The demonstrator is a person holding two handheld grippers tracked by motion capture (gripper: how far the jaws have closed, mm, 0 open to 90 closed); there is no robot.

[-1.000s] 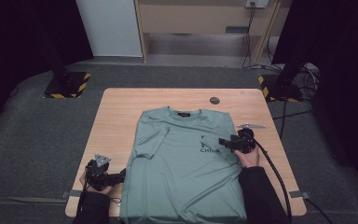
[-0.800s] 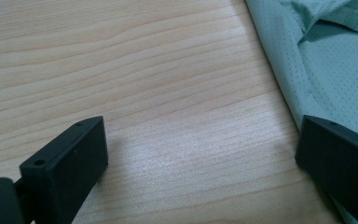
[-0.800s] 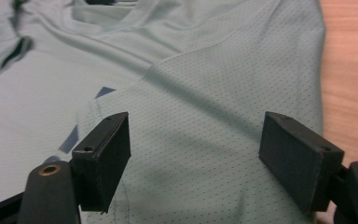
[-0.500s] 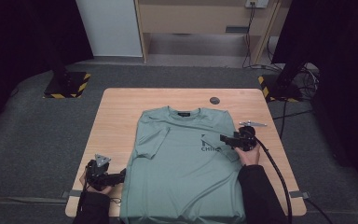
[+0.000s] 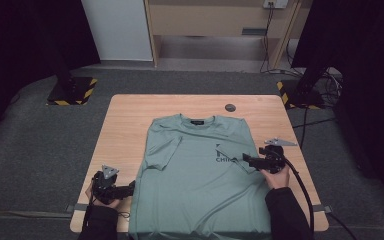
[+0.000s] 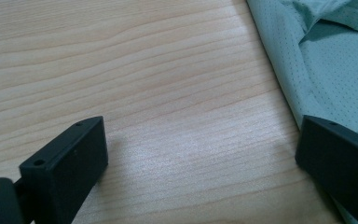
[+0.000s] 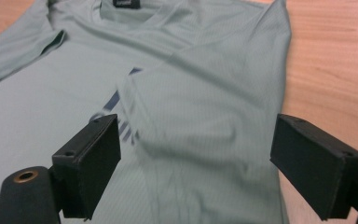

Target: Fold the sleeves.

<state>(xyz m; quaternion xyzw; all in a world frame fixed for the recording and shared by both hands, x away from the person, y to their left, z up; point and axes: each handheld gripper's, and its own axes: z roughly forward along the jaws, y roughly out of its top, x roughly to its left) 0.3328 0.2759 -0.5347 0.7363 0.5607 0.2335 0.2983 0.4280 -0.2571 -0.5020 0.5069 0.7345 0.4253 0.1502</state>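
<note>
With the green T-shirt (image 5: 200,175) spread flat toward the worktop's (image 5: 130,125) near edge, both sleeves looked folded in — the right gripper (image 5: 247,161), jaws just opened and empty, and the left gripper (image 5: 130,189), jaws apart, would next need the hem.

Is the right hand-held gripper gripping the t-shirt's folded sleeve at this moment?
Apart. The right gripper view shows the right hand-held gripper with jaws wide, having just been opening; the t-shirt lies flat below, unpinched.

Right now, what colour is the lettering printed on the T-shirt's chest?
Dark navy lettering on the pale green mesh T-shirt, clearest in the high view.
</note>
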